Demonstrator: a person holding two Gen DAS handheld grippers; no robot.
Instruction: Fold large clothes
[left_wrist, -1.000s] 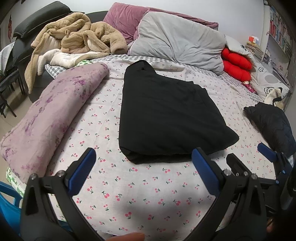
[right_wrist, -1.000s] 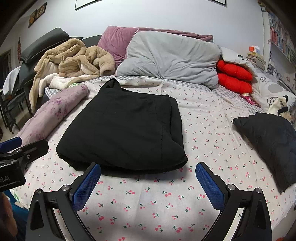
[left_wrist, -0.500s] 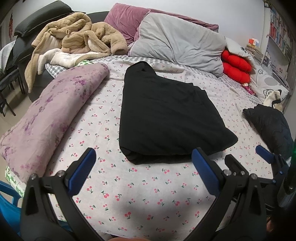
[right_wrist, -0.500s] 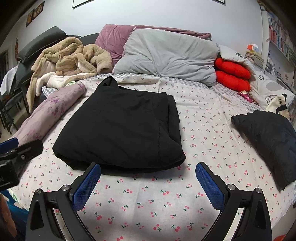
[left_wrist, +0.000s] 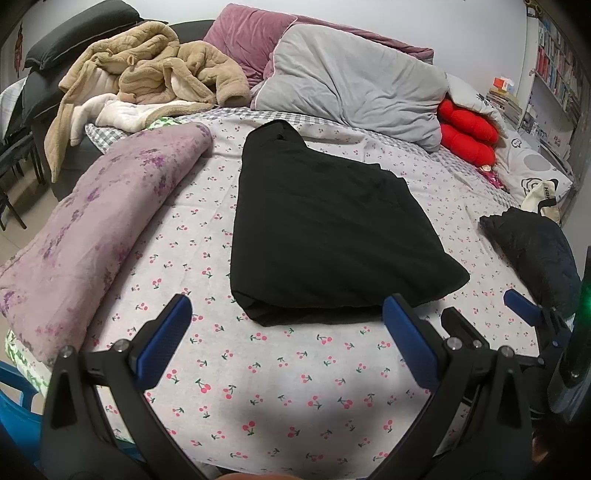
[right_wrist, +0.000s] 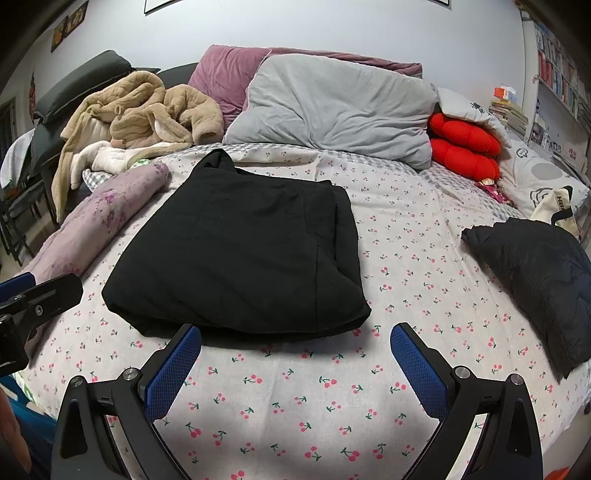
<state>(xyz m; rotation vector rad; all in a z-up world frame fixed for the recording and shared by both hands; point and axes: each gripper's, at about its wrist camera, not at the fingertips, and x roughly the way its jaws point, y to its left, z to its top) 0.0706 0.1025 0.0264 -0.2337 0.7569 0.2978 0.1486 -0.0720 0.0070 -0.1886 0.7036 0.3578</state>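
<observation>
A large black garment (left_wrist: 325, 236) lies folded into a flat rectangle in the middle of the bed; in the right wrist view it (right_wrist: 243, 251) sits just beyond my fingers. My left gripper (left_wrist: 286, 332) is open and empty above the cherry-print sheet (left_wrist: 280, 373), short of the garment's near edge. My right gripper (right_wrist: 295, 354) is open and empty too, also short of that edge. Its fingers show at the right edge of the left wrist view (left_wrist: 524, 306).
A rolled purple floral blanket (left_wrist: 96, 229) lies along the bed's left edge. A second black jacket (right_wrist: 535, 269) lies at the right. Grey pillow (right_wrist: 332, 107), red cushions (right_wrist: 461, 144) and a tan fleece robe (right_wrist: 140, 110) crowd the head of the bed.
Both grippers have drawn back slightly from the garment and stay open. The garment has not moved.
</observation>
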